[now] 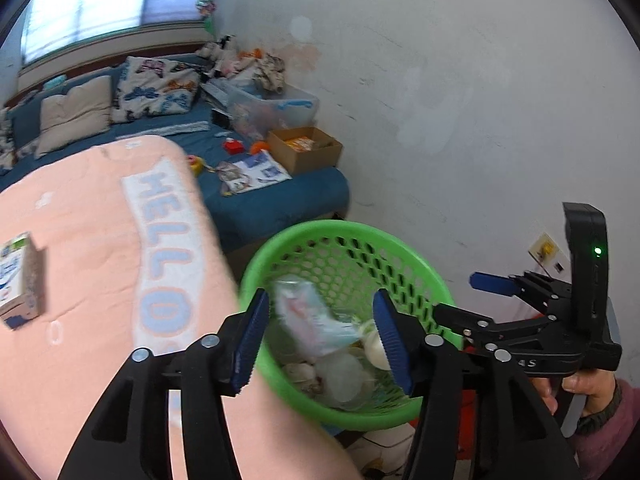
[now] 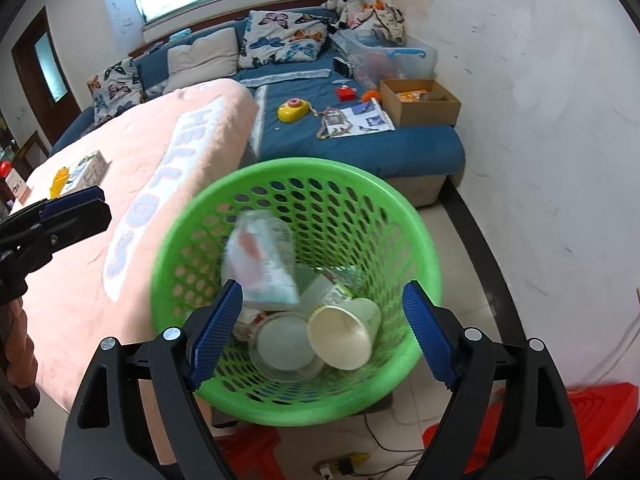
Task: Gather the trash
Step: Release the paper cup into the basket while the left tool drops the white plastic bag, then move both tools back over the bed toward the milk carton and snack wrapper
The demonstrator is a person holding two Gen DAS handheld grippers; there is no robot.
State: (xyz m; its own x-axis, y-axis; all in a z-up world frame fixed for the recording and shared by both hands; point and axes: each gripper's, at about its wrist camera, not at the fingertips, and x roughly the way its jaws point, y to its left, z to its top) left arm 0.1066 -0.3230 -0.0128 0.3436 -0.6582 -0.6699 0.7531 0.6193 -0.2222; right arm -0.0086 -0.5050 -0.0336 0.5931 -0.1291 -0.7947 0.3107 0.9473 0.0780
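Observation:
A green mesh basket (image 1: 340, 228) (image 2: 424, 240) stands beside a pink "HELLO" blanket (image 1: 100, 216) (image 2: 160, 148). My left gripper (image 1: 320, 328) hangs open over the basket's near rim. A blurred white-and-pink packet (image 1: 308, 316) (image 2: 260, 264) is loose between the fingers, inside the basket mouth. My right gripper (image 2: 323, 304) is open above the basket with nothing gripped. Under it lie a paper cup (image 2: 344, 332) and a clear lid (image 2: 286, 344). A small carton (image 1: 20, 276) (image 2: 90, 168) and a yellow item (image 2: 60, 180) lie on the blanket.
A blue sofa (image 2: 400, 144) behind the basket carries pillows, toys, papers and a cardboard box (image 2: 420, 102). A white wall (image 1: 460, 100) closes the right side. Red plastic stools (image 2: 592, 412) and a power strip (image 2: 340, 466) with cables sit on the tiled floor below.

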